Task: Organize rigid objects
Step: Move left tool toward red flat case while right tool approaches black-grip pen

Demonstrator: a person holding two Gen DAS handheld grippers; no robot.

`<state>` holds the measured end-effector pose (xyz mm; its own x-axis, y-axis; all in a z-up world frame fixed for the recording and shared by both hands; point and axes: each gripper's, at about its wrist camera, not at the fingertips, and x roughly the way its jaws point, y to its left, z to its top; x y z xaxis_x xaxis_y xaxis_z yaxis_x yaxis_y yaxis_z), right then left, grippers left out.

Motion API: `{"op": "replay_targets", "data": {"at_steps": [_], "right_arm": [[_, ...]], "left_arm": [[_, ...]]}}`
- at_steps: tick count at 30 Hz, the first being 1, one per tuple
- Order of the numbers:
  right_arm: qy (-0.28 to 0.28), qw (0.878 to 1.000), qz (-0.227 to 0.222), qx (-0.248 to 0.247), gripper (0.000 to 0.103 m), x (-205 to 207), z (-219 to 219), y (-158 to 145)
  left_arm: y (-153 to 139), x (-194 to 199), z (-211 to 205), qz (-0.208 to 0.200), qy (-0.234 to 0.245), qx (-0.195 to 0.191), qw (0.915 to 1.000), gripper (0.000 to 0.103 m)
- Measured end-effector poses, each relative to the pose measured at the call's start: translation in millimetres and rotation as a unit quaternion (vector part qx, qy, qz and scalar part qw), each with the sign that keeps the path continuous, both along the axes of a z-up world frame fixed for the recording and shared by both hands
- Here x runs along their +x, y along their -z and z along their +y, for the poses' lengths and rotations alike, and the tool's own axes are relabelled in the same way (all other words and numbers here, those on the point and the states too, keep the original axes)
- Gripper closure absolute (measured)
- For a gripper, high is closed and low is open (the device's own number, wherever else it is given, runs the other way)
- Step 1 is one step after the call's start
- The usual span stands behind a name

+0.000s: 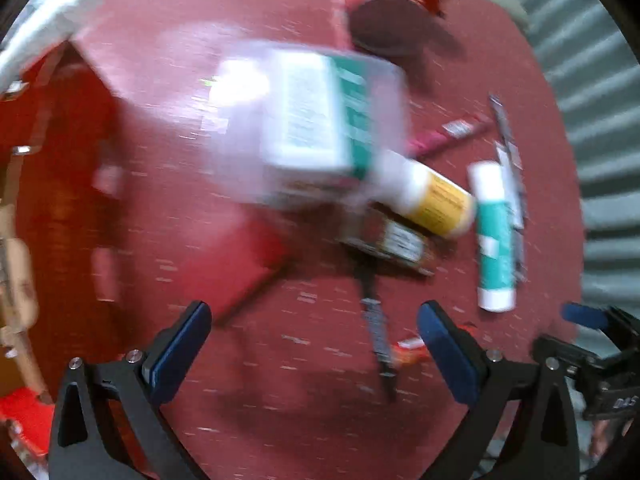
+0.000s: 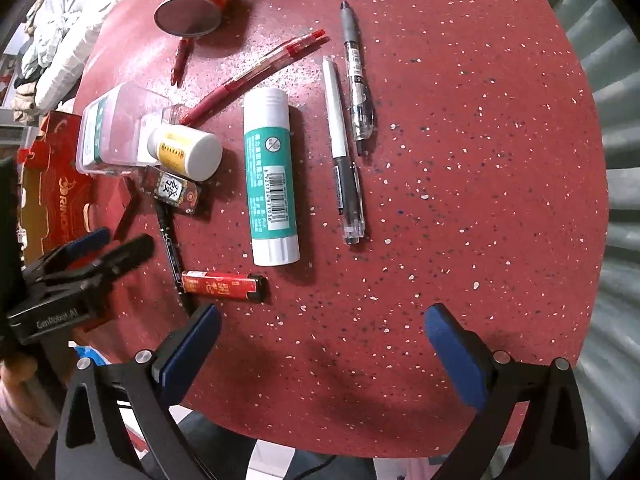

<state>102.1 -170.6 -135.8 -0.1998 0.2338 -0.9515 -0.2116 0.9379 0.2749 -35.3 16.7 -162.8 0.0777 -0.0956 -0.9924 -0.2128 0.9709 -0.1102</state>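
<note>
Several small objects lie on a round red table (image 2: 460, 160). In the right wrist view a green-and-white glue stick (image 2: 270, 176) lies in the middle, with a clear plastic box (image 2: 108, 132), a white bottle with a yellow label (image 2: 186, 152), a small dark packet (image 2: 174, 192) and a red lighter (image 2: 222, 286) to its left. Pens (image 2: 344, 148) lie to its right. My right gripper (image 2: 320, 344) is open and empty above the table's near edge. My left gripper (image 1: 316, 340) is open and empty; its view is blurred, with the box (image 1: 312, 120) ahead.
A red cardboard box (image 2: 52, 184) stands at the table's left edge. A red can (image 2: 196, 0) lies on its side at the far side, beside a red pen (image 2: 256, 76). A black pen (image 2: 172, 248) lies near the lighter. Grey corrugated wall (image 2: 616, 160) is to the right.
</note>
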Motion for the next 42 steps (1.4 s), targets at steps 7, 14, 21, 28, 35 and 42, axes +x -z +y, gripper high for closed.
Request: {"op": "replay_targets", "data": {"at_steps": [7,14,21,28,35,42], "right_arm": [[-0.001,1.000,-0.013,0.005,0.001,4,19,-3],[-0.013,0.998,-0.047,0.026,0.001,17,43,-10],[0.034,0.998,-0.042,0.010,0.001,53,26,-5],[0.036,0.998,-0.044,0.005,0.001,61,17,-5],[0.010,0.999,-0.040,0.009,0.001,33,21,-1],[0.021,0.998,-0.063,-0.019,0.001,33,13,0]], "left_arm": [[20,5,17,0.027,-0.011,0.052,0.9982,0.000],[30,5,-15,0.024,0.057,0.075,0.9952,0.000],[24,-15,-32,0.006,0.042,0.025,0.9988,0.000],[13,-46,-29,-0.001,0.000,0.013,0.9999,0.000],[26,-38,-21,0.017,0.004,0.043,0.9989,0.000],[31,-9,-8,0.020,-0.096,0.033,0.9946,0.000]]}}
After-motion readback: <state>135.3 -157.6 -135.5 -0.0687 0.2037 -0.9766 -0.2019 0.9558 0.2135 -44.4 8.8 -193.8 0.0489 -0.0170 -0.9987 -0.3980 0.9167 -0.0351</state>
